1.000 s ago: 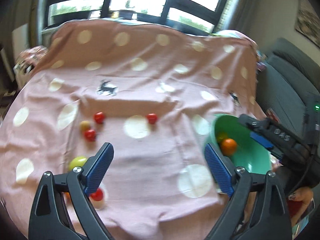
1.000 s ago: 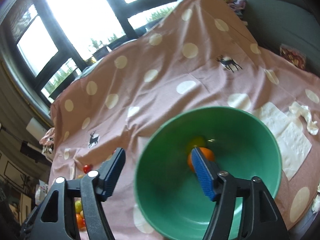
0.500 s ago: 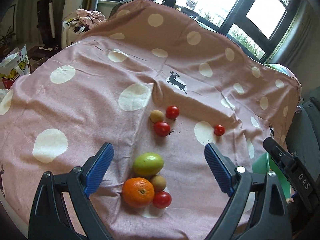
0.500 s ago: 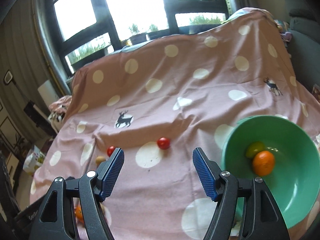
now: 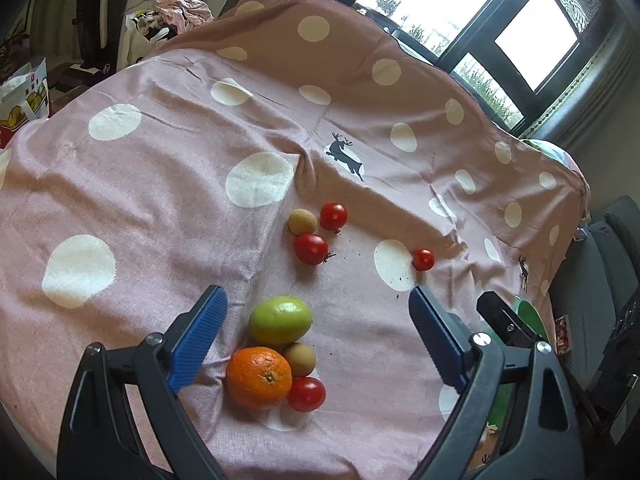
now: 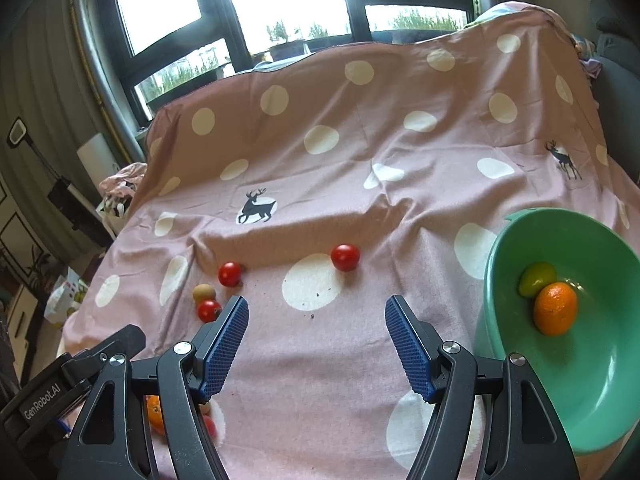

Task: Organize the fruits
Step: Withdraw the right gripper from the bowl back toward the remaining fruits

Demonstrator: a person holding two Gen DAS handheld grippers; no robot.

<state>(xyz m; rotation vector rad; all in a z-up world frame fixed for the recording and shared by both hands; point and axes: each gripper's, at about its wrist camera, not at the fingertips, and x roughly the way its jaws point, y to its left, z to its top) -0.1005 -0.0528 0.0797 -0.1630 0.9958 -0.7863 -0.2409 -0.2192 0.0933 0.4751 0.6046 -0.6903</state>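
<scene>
On the pink dotted cloth (image 5: 168,184) lies a near cluster: a green fruit (image 5: 280,319), an orange (image 5: 259,377), a small brown fruit (image 5: 299,358) and a red tomato (image 5: 306,394). My left gripper (image 5: 318,314) hangs open just above this cluster, empty. Farther off sit two tomatoes (image 5: 311,248), a brown fruit (image 5: 302,221) and a lone tomato (image 5: 423,259). My right gripper (image 6: 317,318) is open and empty over bare cloth, the lone tomato (image 6: 345,257) ahead of it. The green bowl (image 6: 600,392) at its right holds an orange (image 6: 555,308) and a green fruit (image 6: 537,278).
Windows and a dark frame stand behind the table's far edge. A grey sofa (image 5: 600,264) lies to the right of the table, bags and clothes (image 5: 172,16) to the left. The other gripper's black body (image 6: 60,384) shows low at the left of the right wrist view.
Both grippers swung left, away from the bowl. The left one now faces the near fruit cluster; the right one left the bowl's inside and sits over the cloth. Since the half-second frames, little moved.
</scene>
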